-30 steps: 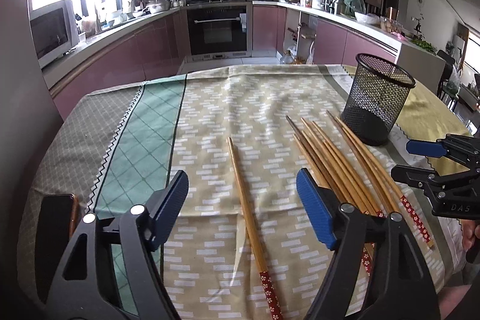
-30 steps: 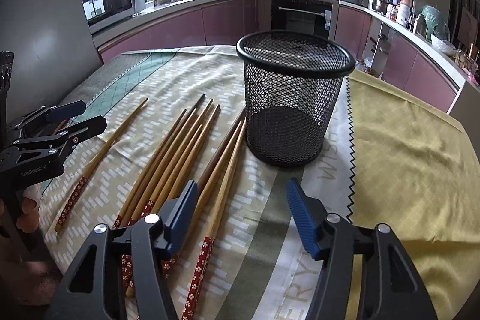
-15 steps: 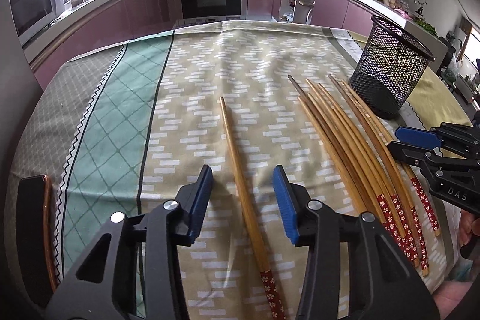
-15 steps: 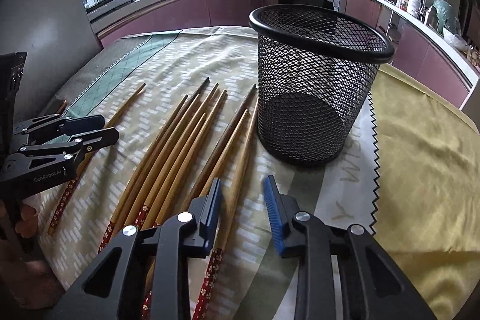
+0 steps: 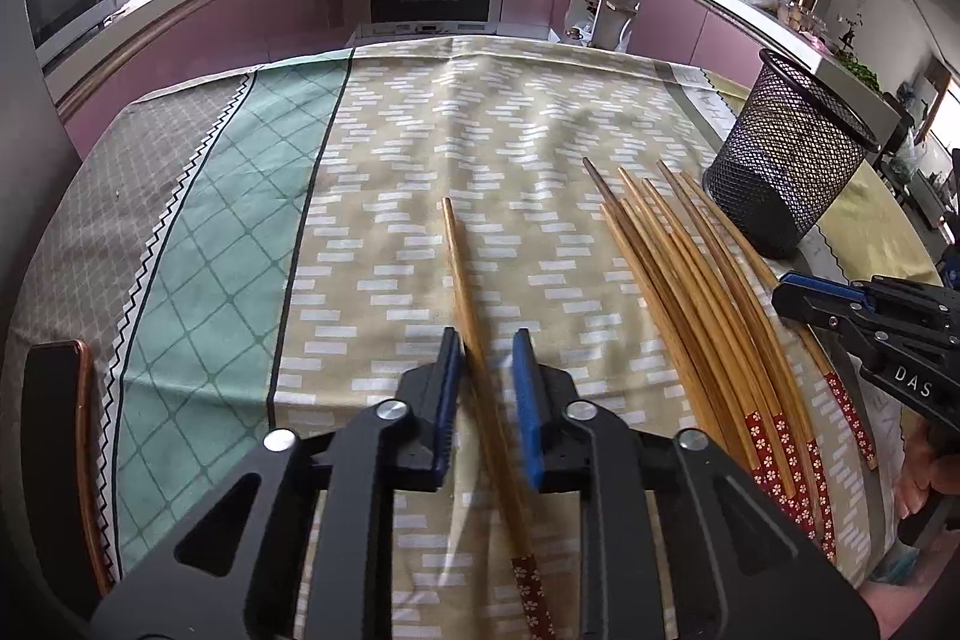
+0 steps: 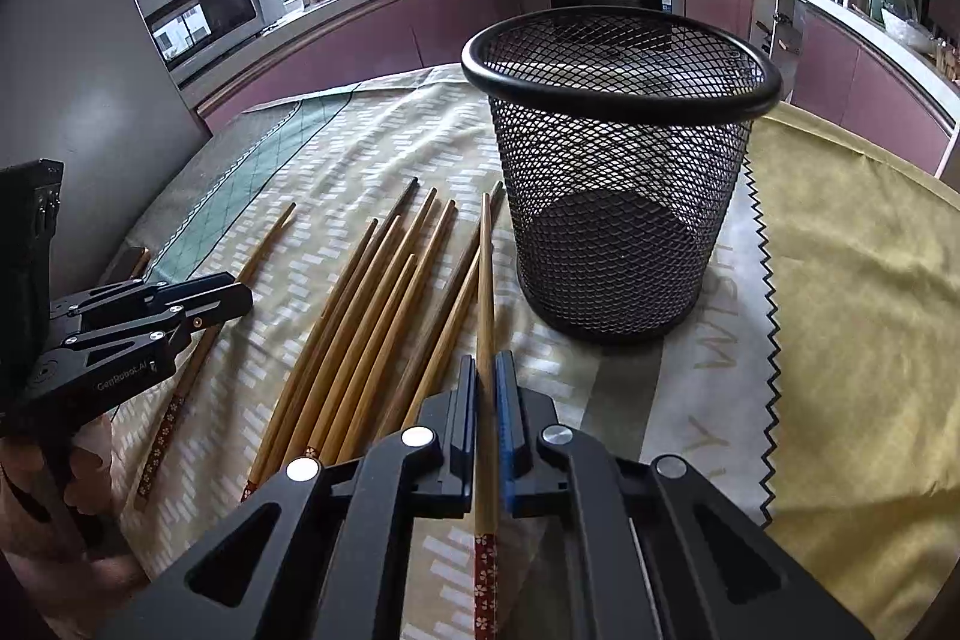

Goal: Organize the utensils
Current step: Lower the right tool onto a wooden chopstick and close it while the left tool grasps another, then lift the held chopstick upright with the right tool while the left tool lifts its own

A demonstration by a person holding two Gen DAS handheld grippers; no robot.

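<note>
Several wooden chopsticks with red flowered ends [image 5: 678,280] [image 6: 372,316] lie fanned on the tablecloth, left of a black mesh cup [image 5: 780,172] [image 6: 618,196]. One lone chopstick [image 5: 457,256] [image 6: 270,238] lies apart on the left. My left gripper [image 5: 487,340] [image 6: 243,297] is over it, jaws closing, the stick slanting between the blue pads. My right gripper [image 6: 486,364] [image 5: 780,293] has its jaws closing tight on the rightmost chopstick [image 6: 485,268], whose tip points at the cup's left side.
A dark phone in an orange case [image 5: 57,430] lies at the table's left edge. The patterned tablecloth [image 5: 180,250] turns plain yellow [image 6: 852,280] right of the cup. Kitchen counters and an oven stand behind. A hand [image 6: 36,490] holds the left gripper.
Both grippers went from wide open to closed, each around a chopstick. The left one came forward and down over the lone chopstick; the right one stayed by the cup.
</note>
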